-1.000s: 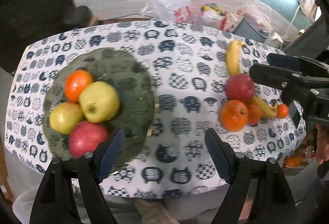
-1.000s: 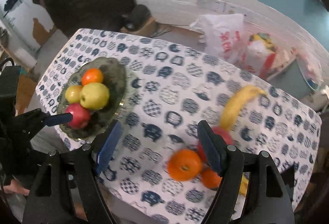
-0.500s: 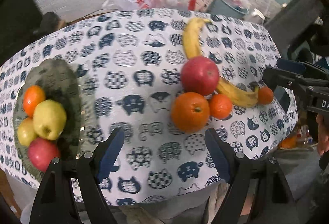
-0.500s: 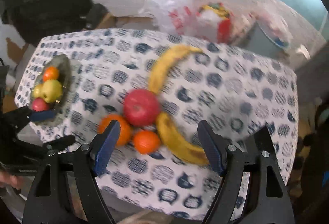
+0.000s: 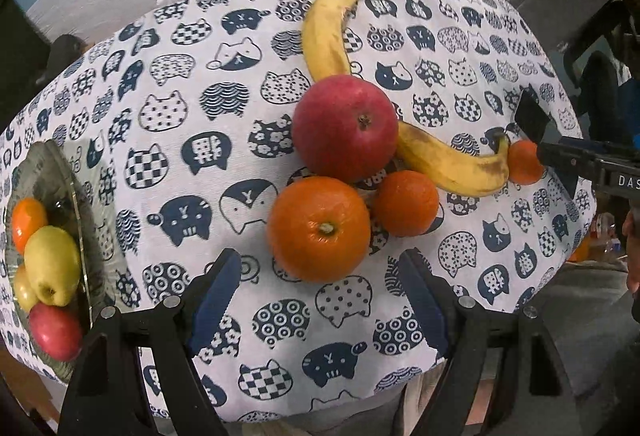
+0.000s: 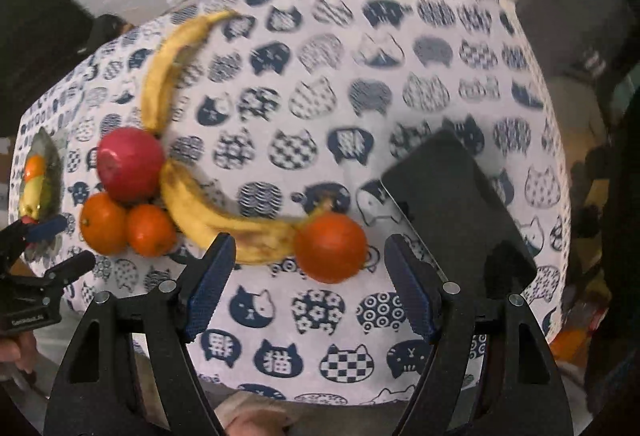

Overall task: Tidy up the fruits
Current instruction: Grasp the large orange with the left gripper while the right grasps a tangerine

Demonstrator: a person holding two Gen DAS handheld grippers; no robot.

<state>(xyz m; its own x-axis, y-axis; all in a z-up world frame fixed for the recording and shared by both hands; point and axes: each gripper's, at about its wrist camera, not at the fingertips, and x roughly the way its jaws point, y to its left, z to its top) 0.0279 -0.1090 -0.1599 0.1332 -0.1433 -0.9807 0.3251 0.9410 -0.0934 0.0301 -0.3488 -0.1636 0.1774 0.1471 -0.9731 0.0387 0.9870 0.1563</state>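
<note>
Both grippers, left gripper (image 5: pixel 320 300) and right gripper (image 6: pixel 306 286), stand wide and empty. Ahead: loose orange (image 5: pixel 319 229), apple (image 5: pixel 345 127), bananas (image 5: pixel 448 164). Plate (image 5: pixel 100 248), far left, holds four fruits; six remain.

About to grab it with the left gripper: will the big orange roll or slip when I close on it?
Likely to roll: the big orange is round and sits loose on the flat tablecloth. Its skin looks glossy, so perhaps slippery. A nudge may bump the small orange beside it.

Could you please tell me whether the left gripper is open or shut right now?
Open. The left gripper has its blue-padded fingers spread wide, with only tablecloth between them; the large orange sits just beyond, untouched.
</note>
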